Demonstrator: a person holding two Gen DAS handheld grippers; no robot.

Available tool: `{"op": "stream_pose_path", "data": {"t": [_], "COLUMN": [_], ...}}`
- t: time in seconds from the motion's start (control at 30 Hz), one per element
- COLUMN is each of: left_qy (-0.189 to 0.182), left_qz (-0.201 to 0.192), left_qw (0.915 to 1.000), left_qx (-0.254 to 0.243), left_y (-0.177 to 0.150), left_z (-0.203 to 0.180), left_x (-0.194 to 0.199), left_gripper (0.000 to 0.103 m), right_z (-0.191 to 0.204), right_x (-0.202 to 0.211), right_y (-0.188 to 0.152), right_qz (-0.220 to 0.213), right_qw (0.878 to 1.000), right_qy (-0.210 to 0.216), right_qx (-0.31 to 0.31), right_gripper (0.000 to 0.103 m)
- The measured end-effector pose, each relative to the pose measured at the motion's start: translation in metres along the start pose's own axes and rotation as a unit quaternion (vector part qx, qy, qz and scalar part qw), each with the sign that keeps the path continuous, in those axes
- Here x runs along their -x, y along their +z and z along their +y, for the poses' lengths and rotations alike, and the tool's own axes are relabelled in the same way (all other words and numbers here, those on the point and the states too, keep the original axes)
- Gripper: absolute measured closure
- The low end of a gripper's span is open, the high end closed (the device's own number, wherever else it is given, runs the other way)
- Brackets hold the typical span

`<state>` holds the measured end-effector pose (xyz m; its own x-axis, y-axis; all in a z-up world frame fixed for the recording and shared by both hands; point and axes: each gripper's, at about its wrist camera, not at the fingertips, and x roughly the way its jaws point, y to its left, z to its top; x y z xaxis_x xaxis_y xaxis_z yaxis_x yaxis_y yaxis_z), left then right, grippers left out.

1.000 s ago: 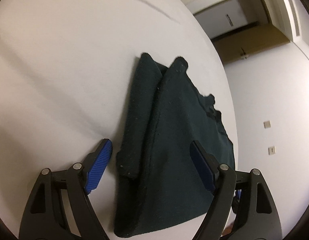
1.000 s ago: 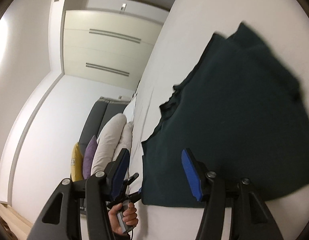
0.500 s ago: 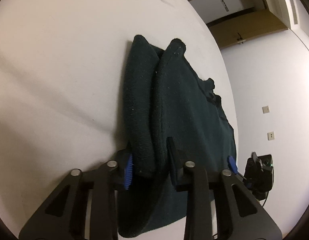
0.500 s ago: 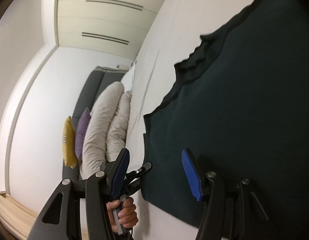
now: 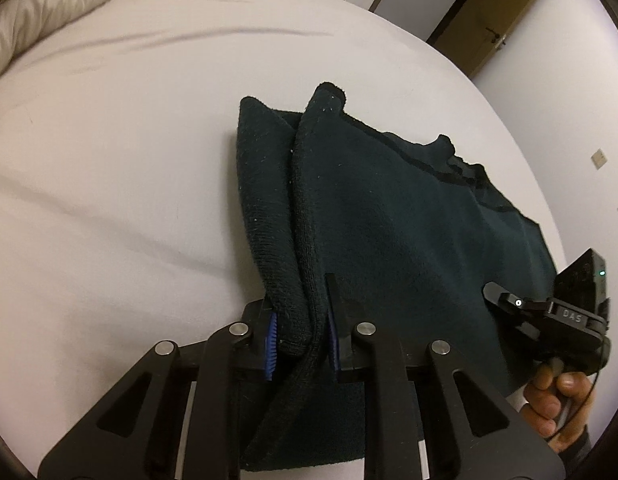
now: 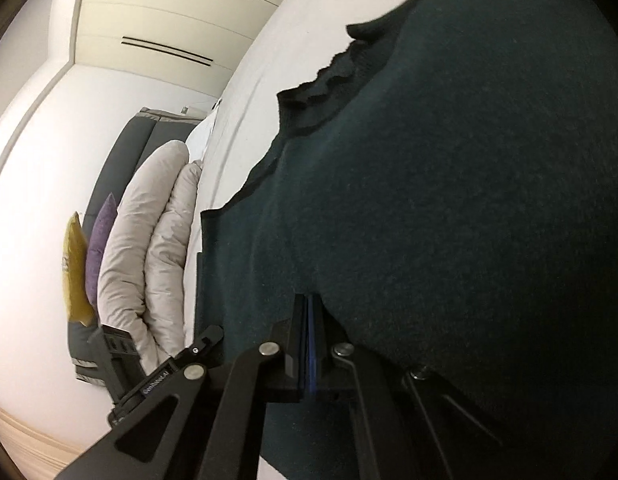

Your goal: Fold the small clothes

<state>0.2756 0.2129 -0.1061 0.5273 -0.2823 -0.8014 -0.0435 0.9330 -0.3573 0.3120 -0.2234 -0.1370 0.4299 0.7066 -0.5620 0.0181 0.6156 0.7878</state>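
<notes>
A dark green knitted garment [image 5: 389, 216] lies on the white bed [image 5: 109, 184], with a sleeve folded into a thick roll along its left side. My left gripper [image 5: 301, 340] is shut on the near end of that folded roll. In the right wrist view the garment [image 6: 449, 160] fills most of the frame. My right gripper [image 6: 309, 344] is shut on the garment's near edge, with the cloth draped over its right finger. The right gripper's body and the hand holding it show in the left wrist view [image 5: 565, 320].
A rolled beige duvet [image 6: 149, 248] and yellow and purple cushions [image 6: 89, 248] lie at the head of the bed by a grey headboard. White wardrobes [image 6: 169, 20] stand behind. A wooden door [image 5: 489, 12] is at the far right.
Both grippers have moved in on the garment and closed. The left shut on the folded sleeve roll first, then the right shut on the near edge.
</notes>
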Motion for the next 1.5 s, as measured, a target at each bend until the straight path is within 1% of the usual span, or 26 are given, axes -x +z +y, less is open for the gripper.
{"op": "stream_pose_path", "data": {"t": [0.1,0.13,0.17,0.2,0.27,0.33,0.4,0.47,0.5,0.57,0.67,0.77,0.83,0.87,1.0,1.13,1.2,1.23,1.27,1.3,1.33,1.37,1.5], "left_qy": [0.017,0.021,0.024,0.029,0.036,0.045,0.050,0.056,0.059,0.073,0.091,0.100,0.112,0.115,0.110,0.102,0.097,0.095,0.095,0.095,0.094,0.093,0.081], "left_qz": [-0.006,-0.007,-0.008,-0.010,-0.014,-0.022,-0.033,-0.049,-0.057,-0.073,-0.084,-0.090,-0.098,-0.099,-0.100,-0.103,-0.103,-0.103,-0.103,-0.104,-0.104,-0.103,-0.100], "left_qw": [0.9997,0.9996,0.9995,0.9992,0.9986,0.9975,0.9959,0.9931,0.9911,0.9849,0.9771,0.9704,0.9653,0.9640,0.9652,0.9679,0.9695,0.9699,0.9700,0.9702,0.9703,0.9707,0.9718], "left_qx": [-0.014,-0.018,-0.020,-0.025,-0.035,-0.050,-0.067,-0.091,-0.105,-0.139,-0.173,-0.201,-0.215,-0.218,-0.215,-0.205,-0.200,-0.199,-0.198,-0.198,-0.197,-0.196,-0.198], "left_y": [-0.001,0.000,-0.001,-0.001,-0.002,-0.002,-0.004,-0.011,-0.016,-0.032,-0.052,-0.068,-0.075,-0.077,-0.077,-0.079,-0.078,-0.076,-0.075,-0.074,-0.074,-0.073,-0.071], "left_z": [-0.009,-0.012,-0.010,-0.013,-0.020,-0.032,-0.050,-0.075,-0.090,-0.118,-0.149,-0.169,-0.176,-0.177,-0.175,-0.172,-0.162,-0.162,-0.161,-0.160,-0.159,-0.158,-0.168], "left_x": [0.003,0.004,0.007,0.008,0.011,0.016,0.022,0.027,0.025,0.024,0.010,-0.001,-0.005,-0.006,-0.008,-0.004,0.002,0.002,0.002,0.003,0.004,0.005,0.008], "left_gripper": [0.086,0.086,0.086,0.086,0.086,0.087,0.087,0.087,0.087,0.087,0.087,0.087,0.087,0.087,0.087,0.087,0.087,0.087,0.087,0.087,0.087,0.087,0.087], "right_z": [0.003,0.006,0.008,0.011,0.022,0.032,0.040,0.042,0.042,0.041,0.037,0.043,0.043,0.044,0.047,0.054,0.059,0.061,0.062,0.062,0.061,0.060,0.057], "right_x": [0.005,0.006,0.007,0.010,0.017,0.025,0.032,0.039,0.041,0.045,0.037,0.022,0.015,0.012,-0.002,-0.020,-0.030,-0.034,-0.039,-0.043,-0.046,-0.047,-0.036], "right_y": [-0.001,-0.002,-0.002,-0.002,-0.002,-0.001,0.003,0.014,0.018,0.030,0.041,0.040,0.042,0.043,0.050,0.048,0.044,0.042,0.040,0.038,0.037,0.038,0.041], "right_qz": [-0.002,-0.003,-0.003,-0.002,-0.001,-0.006,-0.002,0.006,0.005,0.009,0.039,0.087,0.103,0.105,0.115,0.127,0.137,0.142,0.146,0.150,0.153,0.151,0.135], "right_qw": [1.000,1.000,1.000,1.000,0.999,0.998,0.997,0.996,0.996,0.995,0.993,0.989,0.986,0.986,0.985,0.987,0.987,0.987,0.986,0.986,0.986,0.986,0.988], "right_qy": [-0.002,-0.002,-0.001,0.007,0.028,0.033,0.045,0.071,0.076,0.094,0.113,0.117,0.123,0.122,0.128,0.096,0.075,0.067,0.059,0.050,0.042,0.036,0.019], "right_qx": [0.008,0.012,0.018,0.024,0.036,0.049,0.061,0.055,0.052,0.043,0.025,0.038,0.039,0.039,0.026,0.024,0.034,0.039,0.046,0.050,0.053,0.056,0.069], "right_gripper": [0.103,0.101,0.090,0.081,0.046,0.031,0.031,0.031,0.031,0.030,0.024,0.024,0.022,0.022,0.021,0.022,0.028,0.036,0.049,0.057,0.072,0.083,0.086]}}
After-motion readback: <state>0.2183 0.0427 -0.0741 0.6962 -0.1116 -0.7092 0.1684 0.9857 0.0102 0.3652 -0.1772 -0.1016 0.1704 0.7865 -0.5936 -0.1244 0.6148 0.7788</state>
